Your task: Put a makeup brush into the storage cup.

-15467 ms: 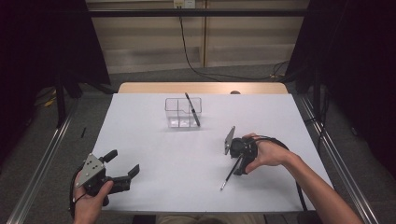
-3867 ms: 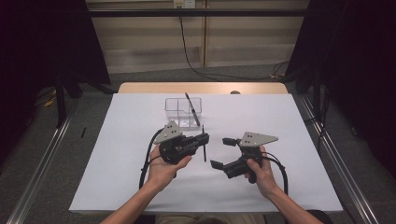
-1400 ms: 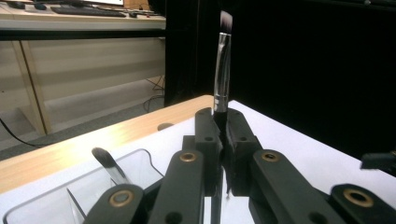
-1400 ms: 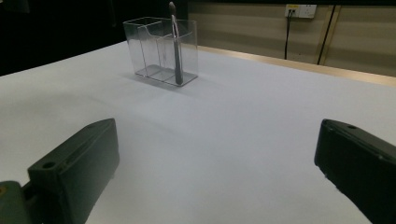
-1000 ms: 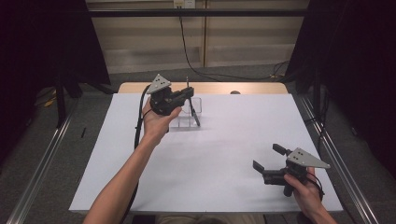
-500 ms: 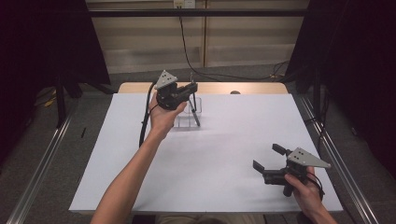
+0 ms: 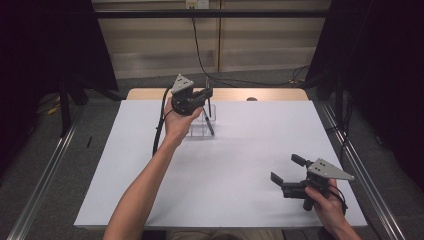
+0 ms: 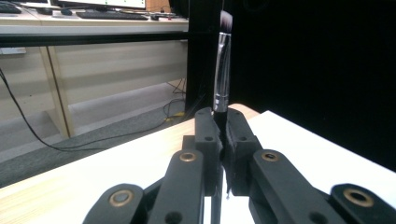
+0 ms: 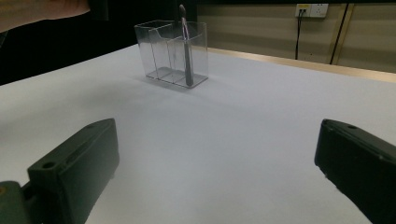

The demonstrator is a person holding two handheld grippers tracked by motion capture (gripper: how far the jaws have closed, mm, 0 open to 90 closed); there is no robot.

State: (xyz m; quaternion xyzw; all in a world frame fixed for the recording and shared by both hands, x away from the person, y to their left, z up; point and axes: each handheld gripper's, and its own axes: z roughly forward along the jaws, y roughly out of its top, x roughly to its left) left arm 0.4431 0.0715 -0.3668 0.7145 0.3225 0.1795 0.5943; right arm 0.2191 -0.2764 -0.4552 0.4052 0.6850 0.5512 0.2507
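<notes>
A white sheet (image 7: pixel 225 165) covers most of a pale wooden table (image 7: pixel 270 94), whose bare far edge is left showing. Metal rails are seen on the floor along both sides, dark curtains hang to left and right, and a black cable drops from a wall socket behind the table.

Near the far edge a clear plastic holder (image 7: pixel 200 122) with square compartments stands on the sheet. In the right gripper view the holder (image 9: pixel 172 53) is seen upright, with a slim dark brush (image 9: pixel 186 46) leaning inside one of its nearer compartments, tip upward.

The left gripper (image 7: pixel 202 95) is held above the holder by an outstretched arm, and part of the holder is hidden behind the hand. In the left gripper view its black jaws are pressed together around the handle of a second brush (image 8: pixel 223 60), which is held upright; a shiny metal collar and a dark tuft with a pale tip rise above the jaws.

The right gripper (image 7: pixel 286 170) is held low over the near right corner of the sheet, well apart from the holder. Its blocky matte jaws are spread wide with nothing between them.
</notes>
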